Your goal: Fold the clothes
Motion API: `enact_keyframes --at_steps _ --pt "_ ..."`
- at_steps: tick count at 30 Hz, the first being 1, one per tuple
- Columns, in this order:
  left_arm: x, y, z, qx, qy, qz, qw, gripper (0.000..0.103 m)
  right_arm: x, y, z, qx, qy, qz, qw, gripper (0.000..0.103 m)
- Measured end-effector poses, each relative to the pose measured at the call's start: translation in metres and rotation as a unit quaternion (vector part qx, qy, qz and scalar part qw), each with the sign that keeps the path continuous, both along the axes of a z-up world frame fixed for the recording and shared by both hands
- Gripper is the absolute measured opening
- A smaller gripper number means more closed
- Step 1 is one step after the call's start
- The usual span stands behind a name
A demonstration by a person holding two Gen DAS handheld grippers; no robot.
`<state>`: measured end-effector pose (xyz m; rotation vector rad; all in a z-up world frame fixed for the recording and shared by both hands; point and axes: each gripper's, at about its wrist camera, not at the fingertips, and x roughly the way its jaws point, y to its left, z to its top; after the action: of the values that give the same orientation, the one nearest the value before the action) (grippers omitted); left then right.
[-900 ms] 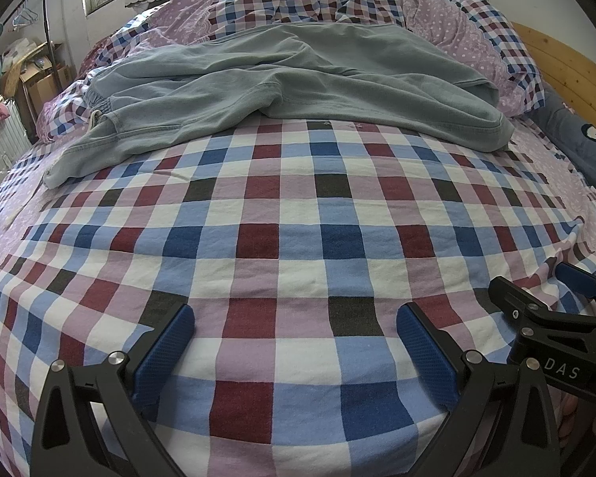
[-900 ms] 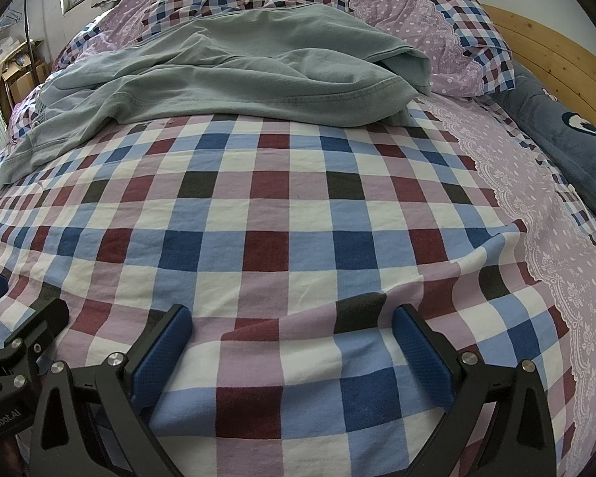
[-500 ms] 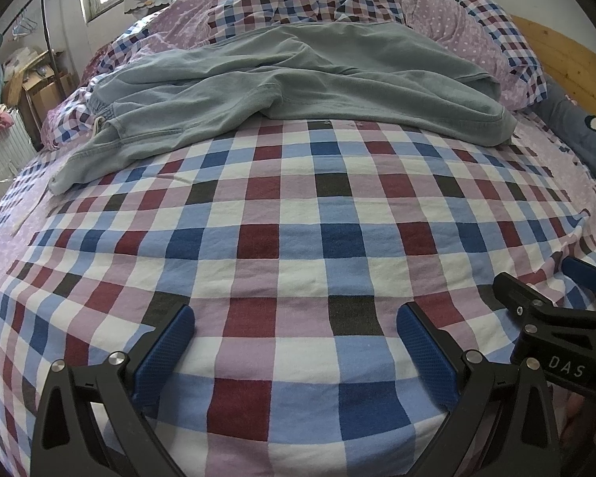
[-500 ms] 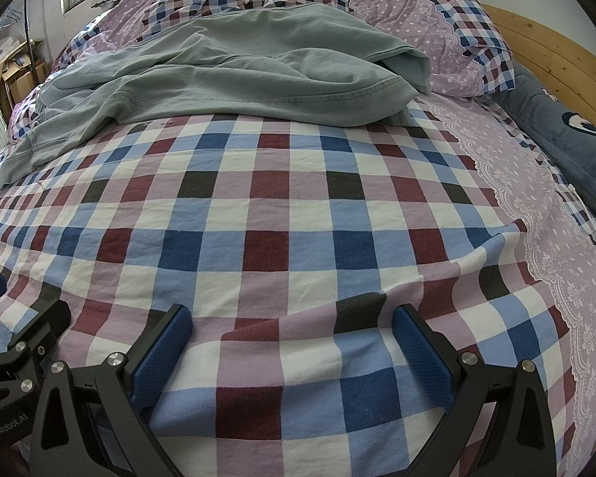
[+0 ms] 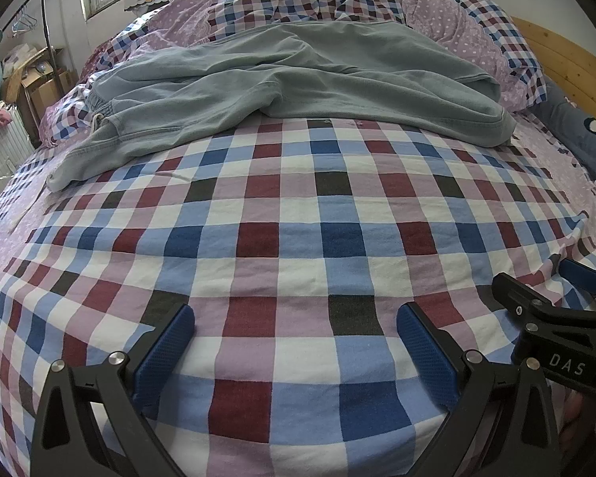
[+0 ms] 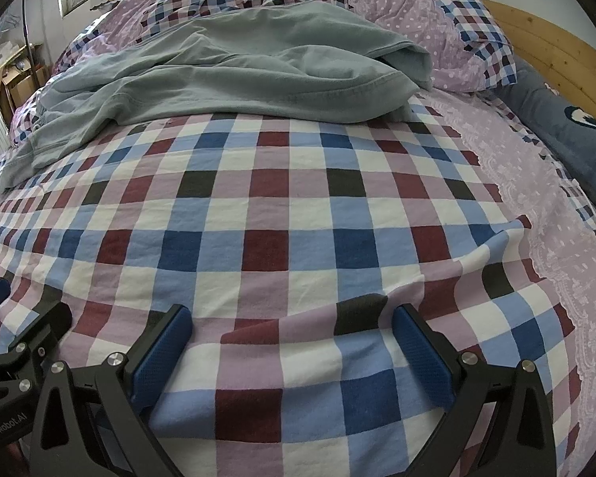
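Grey-green trousers (image 5: 282, 91), unfolded and rumpled, lying across the far part of the bed, one leg trailing to the left edge, the hem end near the pillow (image 5: 492, 31). Checked bedspread (image 5: 298, 230) beneath, bare in the near half. Left gripper (image 5: 296, 334): blue-padded fingers spread wide, holding nothing, low over the bedspread. Right gripper (image 6: 290, 330): likewise spread wide and empty, beside the left, well short of the trousers. Wooden headboard (image 6: 556, 55) at right.
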<state>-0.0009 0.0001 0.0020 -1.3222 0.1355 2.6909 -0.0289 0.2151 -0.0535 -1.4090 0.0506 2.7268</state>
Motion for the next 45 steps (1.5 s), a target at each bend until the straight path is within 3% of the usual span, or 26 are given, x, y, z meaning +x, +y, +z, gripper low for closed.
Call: enact_keyframes --at_steps 12,20,28,37,45 --pt "0.0 0.002 0.0 0.01 0.001 0.003 0.9999 0.103 -0.001 0.0 0.0 -0.008 0.001 -0.001 1.0 0.103" --pt "0.0 -0.001 0.003 0.034 0.0 0.001 0.9994 0.103 0.001 0.007 0.004 -0.042 0.012 0.0 0.999 0.103" --pt "-0.002 -0.021 0.017 0.113 0.011 0.01 0.9935 0.103 0.002 0.035 0.014 -0.154 0.045 -0.022 0.987 0.103" --pt "-0.006 -0.049 0.036 0.207 0.034 0.023 0.9775 0.103 -0.001 0.059 0.021 -0.242 0.069 -0.037 0.967 0.103" --pt "-0.01 -0.077 0.042 0.255 0.033 0.043 0.9654 0.103 -0.002 0.062 0.023 -0.255 0.083 -0.037 0.963 0.102"
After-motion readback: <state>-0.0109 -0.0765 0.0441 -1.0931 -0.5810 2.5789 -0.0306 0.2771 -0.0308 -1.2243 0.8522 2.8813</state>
